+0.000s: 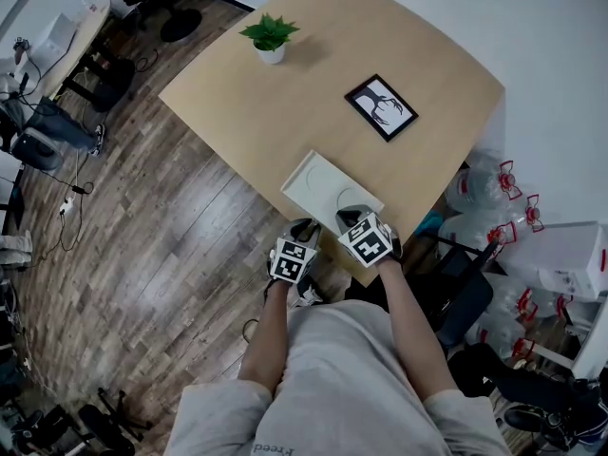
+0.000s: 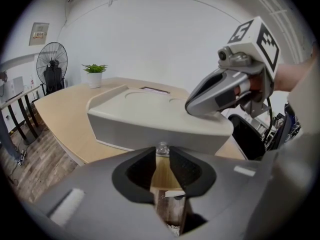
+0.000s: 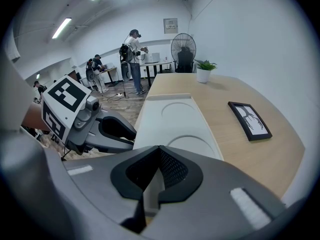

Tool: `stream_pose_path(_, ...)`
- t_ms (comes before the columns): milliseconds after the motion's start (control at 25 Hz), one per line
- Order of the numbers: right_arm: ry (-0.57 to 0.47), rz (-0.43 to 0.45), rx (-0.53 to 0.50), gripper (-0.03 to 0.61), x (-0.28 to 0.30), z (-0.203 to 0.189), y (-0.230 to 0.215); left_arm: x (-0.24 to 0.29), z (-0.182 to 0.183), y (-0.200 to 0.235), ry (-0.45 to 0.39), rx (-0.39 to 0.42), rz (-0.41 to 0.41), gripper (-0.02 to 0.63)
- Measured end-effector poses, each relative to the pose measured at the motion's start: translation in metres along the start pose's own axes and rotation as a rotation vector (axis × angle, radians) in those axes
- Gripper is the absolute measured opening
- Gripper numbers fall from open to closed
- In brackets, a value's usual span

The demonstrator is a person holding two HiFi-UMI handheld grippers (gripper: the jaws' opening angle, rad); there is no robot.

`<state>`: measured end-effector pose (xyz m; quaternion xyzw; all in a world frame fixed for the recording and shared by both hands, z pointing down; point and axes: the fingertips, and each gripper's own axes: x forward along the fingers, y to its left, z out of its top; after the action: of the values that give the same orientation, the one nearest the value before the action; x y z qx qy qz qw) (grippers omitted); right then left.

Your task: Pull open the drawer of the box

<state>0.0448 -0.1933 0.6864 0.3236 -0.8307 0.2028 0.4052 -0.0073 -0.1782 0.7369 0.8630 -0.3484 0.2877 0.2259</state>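
Observation:
A flat white box [image 1: 319, 184] lies at the table's near edge, with round dimples in its lid [image 3: 175, 115]. A small clear drawer knob [image 2: 161, 147] sticks out of its front face [image 2: 145, 131]. My left gripper [image 2: 160, 152] is level with that face, jaws held a knob's width apart and shut on the drawer knob. The drawer front sits flush with the box. My right gripper [image 3: 159, 151] rests shut on top of the lid's near end, and shows from the side as the right gripper [image 2: 220, 95]. In the head view the left gripper [image 1: 296, 255] and right gripper [image 1: 367, 237] sit side by side.
A potted plant [image 1: 270, 37] and a framed deer picture [image 1: 381, 107] stand farther back on the wooden table [image 1: 285, 112]. Water jugs [image 1: 484, 193] and a black chair [image 1: 456, 283] are to the right. People stand far off by a fan [image 3: 182, 46].

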Motion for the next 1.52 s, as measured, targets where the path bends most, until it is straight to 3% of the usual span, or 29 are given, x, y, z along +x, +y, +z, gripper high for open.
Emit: stream_pose_path(1520, -0.001, 0.0, -0.006, 0.002, -0.002, 0.0, -0.001, -0.01, -0.007, 0.005, -0.005, 0.014, 0.043, 0.129)
